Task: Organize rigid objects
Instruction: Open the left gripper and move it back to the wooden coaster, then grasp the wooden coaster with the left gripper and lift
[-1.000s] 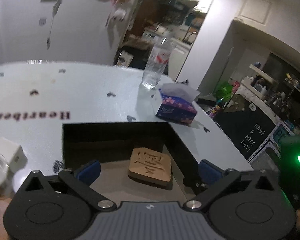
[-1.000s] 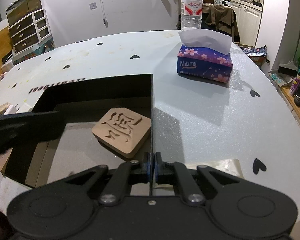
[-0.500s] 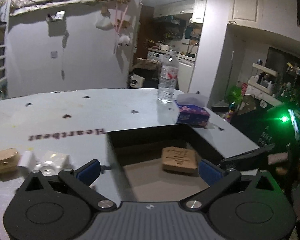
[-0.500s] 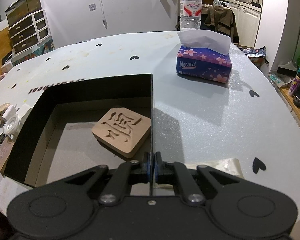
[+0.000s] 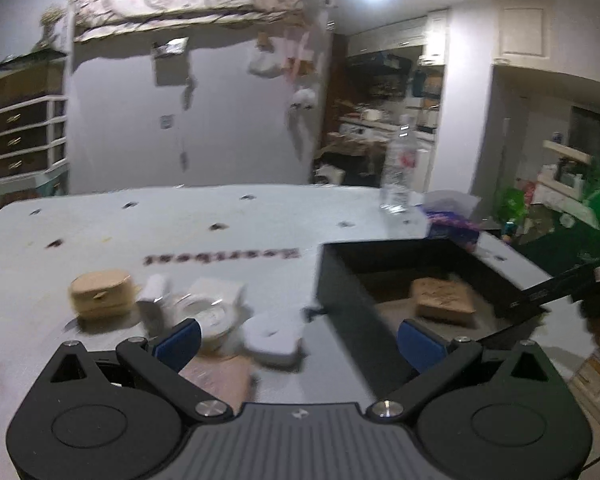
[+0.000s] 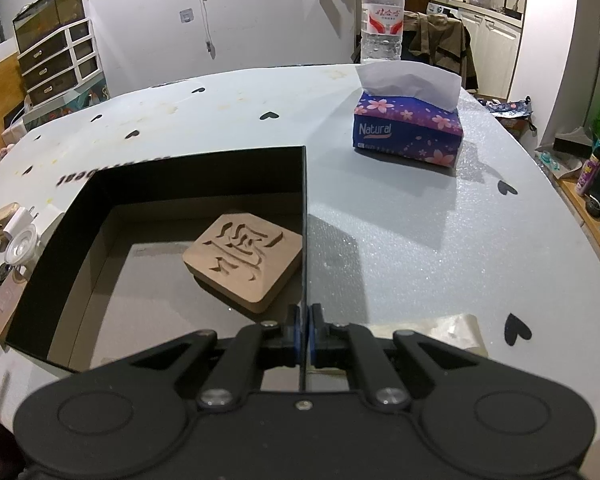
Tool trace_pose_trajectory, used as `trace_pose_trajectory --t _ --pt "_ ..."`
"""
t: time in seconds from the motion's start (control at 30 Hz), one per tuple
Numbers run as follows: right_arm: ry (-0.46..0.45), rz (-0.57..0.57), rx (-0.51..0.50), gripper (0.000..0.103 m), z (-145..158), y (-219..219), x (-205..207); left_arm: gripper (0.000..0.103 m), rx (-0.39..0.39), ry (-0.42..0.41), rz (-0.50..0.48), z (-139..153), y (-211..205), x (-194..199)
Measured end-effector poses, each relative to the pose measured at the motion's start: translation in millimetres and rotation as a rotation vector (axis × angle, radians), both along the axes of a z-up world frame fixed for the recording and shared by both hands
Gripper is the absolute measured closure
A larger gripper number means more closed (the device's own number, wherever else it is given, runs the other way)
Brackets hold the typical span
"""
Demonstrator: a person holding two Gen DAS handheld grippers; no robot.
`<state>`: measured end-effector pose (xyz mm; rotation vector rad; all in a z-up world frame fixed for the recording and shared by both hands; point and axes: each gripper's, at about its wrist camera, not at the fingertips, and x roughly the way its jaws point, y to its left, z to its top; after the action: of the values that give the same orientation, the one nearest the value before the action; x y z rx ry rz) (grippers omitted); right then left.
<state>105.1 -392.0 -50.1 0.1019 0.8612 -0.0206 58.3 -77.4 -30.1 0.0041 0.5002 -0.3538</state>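
Wooden carved square block [image 6: 244, 256] in black box [image 6: 76, 216], right gripper [image 6: 304, 322] pinching its thin wall, left gripper [image 5: 300, 334] wide.

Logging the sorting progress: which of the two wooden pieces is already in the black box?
The square carved block, lying flat on the floor of the box. The rounded wooden piece sits out on the table, left of the box.

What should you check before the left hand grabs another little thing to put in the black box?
1. Left gripper fingers open and empty: ok.
2. Right gripper fingers pinching the black box's thin wall: ok.
3. Room beside the carved wooden square block already in the box: ok.
4. Small items, round wooden case and white plug, lie on the pale table outside the box: ok.
5. Which item is nearest the fingers: cannot tell, the left view is blurred.
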Motion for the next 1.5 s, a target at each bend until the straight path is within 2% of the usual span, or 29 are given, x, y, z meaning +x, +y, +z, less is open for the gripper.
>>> trace_pose_trajectory --t 0.2,0.3,0.33,0.5,0.6,0.67,0.8,0.83,1.13,1.2,1.23,1.3,1.4,1.5 --pt "-0.003 -0.001 -0.002 0.099 0.1 0.5 -0.6 0.000 0.012 0.056 0.087 -20.2 27.1 9.7" --pt "-0.004 -0.002 -0.004 0.099 0.1 1.0 -0.8 0.003 0.041 0.063 0.131 -30.3 36.9 17.5" --pt "-0.004 -0.003 -0.004 0.099 0.2 0.8 -0.6 0.006 0.053 0.065 0.137 -33.1 38.9 20.2" --pt "-0.004 -0.004 -0.003 0.099 -0.2 1.4 -1.1 0.017 0.072 0.120 0.108 -46.8 44.3 37.5" --pt "-0.005 -0.004 -0.004 0.099 -0.3 1.5 -1.4 0.019 0.061 0.145 0.053 -56.4 44.3 47.4" --pt "-0.005 -0.004 -0.003 0.099 -0.3 1.4 -1.4 0.020 0.073 0.127 0.053 -58.4 41.5 48.7" --pt "-0.005 -0.005 -0.002 0.099 -0.3 1.3 -1.1 0.036 0.091 0.134 0.035 -55.7 36.3 42.4" --pt "-0.005 -0.004 -0.001 0.099 -0.3 1.1 -1.0 0.037 0.106 0.137 0.036 -54.8 34.2 39.5" --pt "-0.005 -0.004 -0.002 0.099 -0.3 1.4 -0.9 0.038 0.176 0.143 -0.001 -51.4 16.9 18.4" --pt "-0.005 -0.004 -0.002 0.098 -0.3 1.4 -1.2 0.035 0.192 0.139 0.000 -52.5 13.0 20.8" --pt "-0.005 -0.004 -0.002 0.098 -0.3 1.4 -0.9 0.030 0.196 0.137 0.005 -52.8 11.5 23.3" --pt "-0.005 -0.005 -0.001 0.098 -0.3 1.4 -1.2 0.030 0.204 0.132 0.003 -53.3 8.3 28.7" --pt "-0.005 -0.005 0.001 0.098 -0.1 1.8 -1.2 0.038 0.181 0.136 -0.012 -53.3 7.6 35.0" --pt "-0.004 -0.004 0.002 0.098 -0.2 2.1 -1.1 0.038 0.180 0.141 0.000 -52.3 6.5 34.8"
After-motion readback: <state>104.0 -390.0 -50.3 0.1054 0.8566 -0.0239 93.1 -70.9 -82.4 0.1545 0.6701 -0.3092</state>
